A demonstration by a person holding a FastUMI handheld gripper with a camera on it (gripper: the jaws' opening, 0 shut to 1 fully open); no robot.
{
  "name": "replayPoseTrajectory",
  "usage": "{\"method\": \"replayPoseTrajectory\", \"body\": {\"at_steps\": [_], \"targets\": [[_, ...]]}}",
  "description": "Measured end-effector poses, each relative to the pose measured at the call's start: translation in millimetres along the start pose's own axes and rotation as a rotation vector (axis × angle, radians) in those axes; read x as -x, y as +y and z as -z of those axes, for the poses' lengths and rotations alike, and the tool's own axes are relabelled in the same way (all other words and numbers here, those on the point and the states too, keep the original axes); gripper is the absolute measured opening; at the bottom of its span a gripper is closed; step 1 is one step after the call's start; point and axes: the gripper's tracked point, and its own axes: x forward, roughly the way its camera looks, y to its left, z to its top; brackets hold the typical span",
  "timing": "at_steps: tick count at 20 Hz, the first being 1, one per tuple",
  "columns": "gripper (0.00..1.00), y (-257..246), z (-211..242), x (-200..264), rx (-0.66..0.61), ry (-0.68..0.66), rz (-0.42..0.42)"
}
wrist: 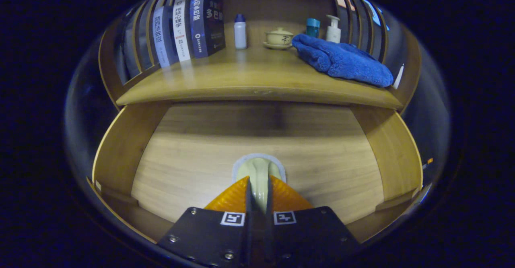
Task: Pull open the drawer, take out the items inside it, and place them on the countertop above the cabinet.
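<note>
**Gripper closed on a pale item inside the open drawer**

The gripper (257,187) sits low over the open drawer (120,147), its two fingers drawn nearly together with only a narrow slit between them; both press on a pale, cream-coloured item (258,170) with a light grey rim, whose rounded end pokes out just ahead of the fingertips; what the item is cannot be told, since the fingers hide most of it; it seems to sit on or just over the drawer's wooden floor, though whether it touches cannot be made out. The drawer's side walls rise to the left and right of the fingers, and the floor beyond the item lies bare as far as the shadow under the countertop (249,81).

Beyond, on the countertop, a blue towel (342,60) lies bunched at the right; behind it stand a teal cup (312,26) and a white pump bottle (333,28), close together; near the middle sits a lidded ceramic cup (279,38) on a saucer; left of that stands a white bottle with a blue cap (240,31); farthest left, a row of books (189,26) stands leaning against the slatted side rail.
</note>
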Motion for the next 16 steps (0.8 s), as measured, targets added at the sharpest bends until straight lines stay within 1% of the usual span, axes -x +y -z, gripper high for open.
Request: {"method": "replayPoseTrajectory", "body": {"at_steps": [5,10,13,16], "targets": [[0.12,7.5,-26.3,32.0,-0.012,-0.148,-0.022],[0.12,10.7,-75.5,72.6,-0.022,-0.306,-0.010],[0.12,13.1,-104.0,70.0,-0.024,-0.340,-0.003],[0.12,16.1,-124.7,49.0,-0.032,-0.315,-0.006]]}}
